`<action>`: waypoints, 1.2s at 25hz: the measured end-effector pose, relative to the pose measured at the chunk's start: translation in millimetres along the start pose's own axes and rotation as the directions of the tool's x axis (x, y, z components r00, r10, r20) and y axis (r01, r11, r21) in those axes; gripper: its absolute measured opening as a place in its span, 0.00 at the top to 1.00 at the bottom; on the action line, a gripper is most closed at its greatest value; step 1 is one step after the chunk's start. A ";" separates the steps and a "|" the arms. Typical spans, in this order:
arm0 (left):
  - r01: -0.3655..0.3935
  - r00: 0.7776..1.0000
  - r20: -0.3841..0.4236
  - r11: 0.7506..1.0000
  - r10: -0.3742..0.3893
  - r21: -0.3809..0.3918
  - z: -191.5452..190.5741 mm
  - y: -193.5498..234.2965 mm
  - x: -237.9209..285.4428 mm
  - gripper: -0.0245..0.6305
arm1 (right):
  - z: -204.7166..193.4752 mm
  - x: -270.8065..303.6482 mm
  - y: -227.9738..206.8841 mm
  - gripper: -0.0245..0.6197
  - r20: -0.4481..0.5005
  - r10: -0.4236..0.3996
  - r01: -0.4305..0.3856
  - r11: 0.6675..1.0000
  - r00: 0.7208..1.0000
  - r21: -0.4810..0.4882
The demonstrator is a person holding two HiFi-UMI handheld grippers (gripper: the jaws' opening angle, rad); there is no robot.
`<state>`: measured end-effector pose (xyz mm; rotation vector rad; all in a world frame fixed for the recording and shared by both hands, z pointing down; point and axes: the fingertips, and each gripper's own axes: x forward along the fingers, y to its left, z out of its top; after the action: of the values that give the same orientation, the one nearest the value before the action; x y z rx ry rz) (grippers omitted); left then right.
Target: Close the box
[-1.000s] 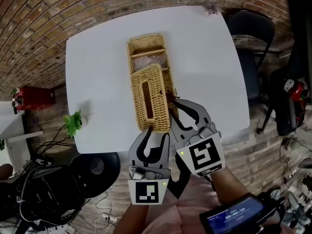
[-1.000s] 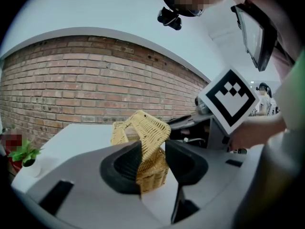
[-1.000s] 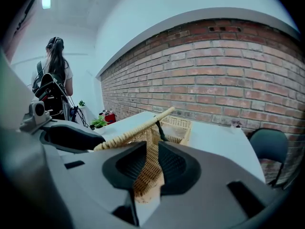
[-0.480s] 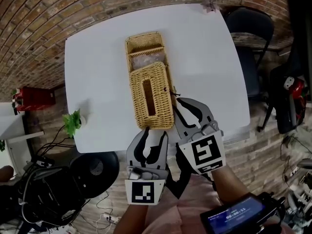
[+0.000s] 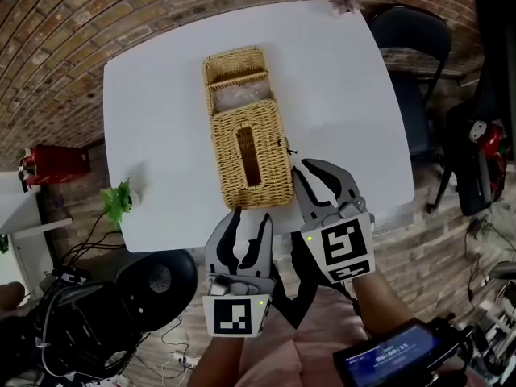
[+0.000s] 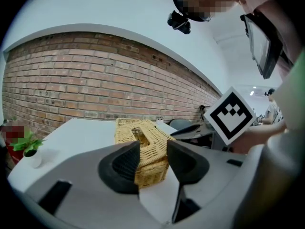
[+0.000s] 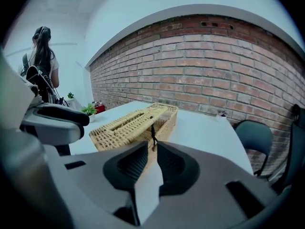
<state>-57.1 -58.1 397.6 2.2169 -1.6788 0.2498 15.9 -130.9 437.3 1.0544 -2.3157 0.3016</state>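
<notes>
- Left tongs (image 6: 153, 146) stand wide and empty; their tips hide the wicker box's (image 6: 143, 132) near end.
- Right tongs (image 7: 151, 148) narrow, just closing, empty; black loop (image 7: 153, 131) just beyond, contact unclear.

The box (image 5: 246, 143) is golden-tan woven wicker on a plain white counter (image 5: 339, 95). The left tool (image 5: 248, 220) and right tool (image 5: 313, 169) are grey with black pads (their cubes show black-and-white squares). The brick wall (image 6: 71, 89) is red-brown.

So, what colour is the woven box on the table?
Straw yellow; the box shows best in the head view.
</notes>
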 end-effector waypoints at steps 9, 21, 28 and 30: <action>0.010 1.000 0.013 0.998 -0.010 0.060 1.9 3.0 -2.1 0.69 | -4.4 -5.7 -5.6 0.87 -0.008 -0.035 0.035 0.999 0.999 0.001; -0.034 0.991 0.130 0.996 0.024 0.077 42.4 -0.6 -16.8 0.69 | 33.7 -40.7 -7.7 0.87 0.101 -0.051 0.052 0.999 0.994 -0.006; -0.089 0.961 0.268 0.992 0.064 0.084 89.7 -10.3 -35.4 0.69 | 73.3 -85.9 -0.4 0.87 0.254 -0.017 0.016 1.000 0.967 0.005; -0.115 0.947 0.311 0.988 0.079 0.099 105.4 -18.6 -41.2 0.69 | 85.8 -103.6 -0.6 0.87 0.315 -0.004 0.007 1.000 0.949 -0.007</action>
<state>-58.1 -56.5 282.9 2.3579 -1.9842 0.0253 36.0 -103.3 307.2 1.1764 -2.5923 0.1265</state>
